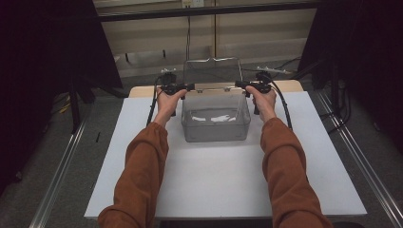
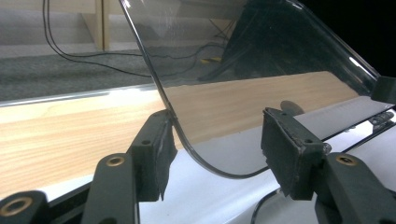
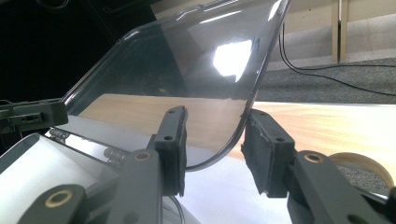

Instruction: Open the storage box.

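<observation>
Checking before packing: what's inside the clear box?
The clear box looks empty apart from white glints on its floor. Its raised lid covers nothing inside.

You're in a lab-style recording room: white board (image 1: 223,185) on a wooden table (image 1: 142,90), black curtains (image 1: 43,52), loose cables (image 1: 188,33), metal floor rails (image 1: 62,171), grey carpet (image 1: 28,190).

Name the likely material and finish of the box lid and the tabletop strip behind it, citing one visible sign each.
Lid: likely clear glossy plastic; the floor shows through and it reflects light.
Strip: looks like pale wood or laminate; grain lines run along it.
</observation>
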Demonstrator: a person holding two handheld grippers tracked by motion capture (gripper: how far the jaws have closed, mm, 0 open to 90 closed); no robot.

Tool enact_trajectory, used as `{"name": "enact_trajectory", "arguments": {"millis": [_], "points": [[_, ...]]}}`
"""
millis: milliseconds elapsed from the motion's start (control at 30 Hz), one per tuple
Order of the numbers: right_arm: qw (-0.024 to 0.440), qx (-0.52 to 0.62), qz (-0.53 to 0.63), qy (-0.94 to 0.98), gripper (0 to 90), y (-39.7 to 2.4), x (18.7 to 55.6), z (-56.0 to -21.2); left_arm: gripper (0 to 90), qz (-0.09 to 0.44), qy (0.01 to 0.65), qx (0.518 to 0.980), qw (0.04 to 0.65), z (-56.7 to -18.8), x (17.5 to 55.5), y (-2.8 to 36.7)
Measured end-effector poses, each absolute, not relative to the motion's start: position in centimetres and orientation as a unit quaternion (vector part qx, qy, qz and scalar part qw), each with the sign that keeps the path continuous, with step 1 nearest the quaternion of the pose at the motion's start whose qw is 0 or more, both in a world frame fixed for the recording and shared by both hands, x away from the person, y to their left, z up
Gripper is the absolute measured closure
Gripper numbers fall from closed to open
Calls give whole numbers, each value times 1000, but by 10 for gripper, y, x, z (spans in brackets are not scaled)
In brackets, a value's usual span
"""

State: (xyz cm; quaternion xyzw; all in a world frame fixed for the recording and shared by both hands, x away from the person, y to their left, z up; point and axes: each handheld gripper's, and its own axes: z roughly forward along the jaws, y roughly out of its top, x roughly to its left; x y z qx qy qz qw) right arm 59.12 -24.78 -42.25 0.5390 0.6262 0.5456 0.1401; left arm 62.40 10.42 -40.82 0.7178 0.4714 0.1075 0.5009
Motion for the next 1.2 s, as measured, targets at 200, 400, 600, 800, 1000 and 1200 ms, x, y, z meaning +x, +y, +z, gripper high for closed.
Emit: {"name": "enact_trajectory", "arguments": {"millis": [200,400,600,800,1000,1200], "points": [[144,538,543,628,578,-248,591,-422,443,109,476,715,501,-409,624,103],[154,537,538,631,535,-248,590,-421,439,99,484,709,504,-411,625,104],[157,535,538,632,527,-247,590,-421,435,90,491,702,507,-413,626,104],[164,534,539,631,525,-247,590,-421,423,90,492,702,507,-414,627,105],[165,535,539,630,502,-247,590,-421,368,109,483,711,500,-412,625,101],[183,539,531,628,395,-247,590,-424,320,123,481,708,503,-418,625,97]]}}
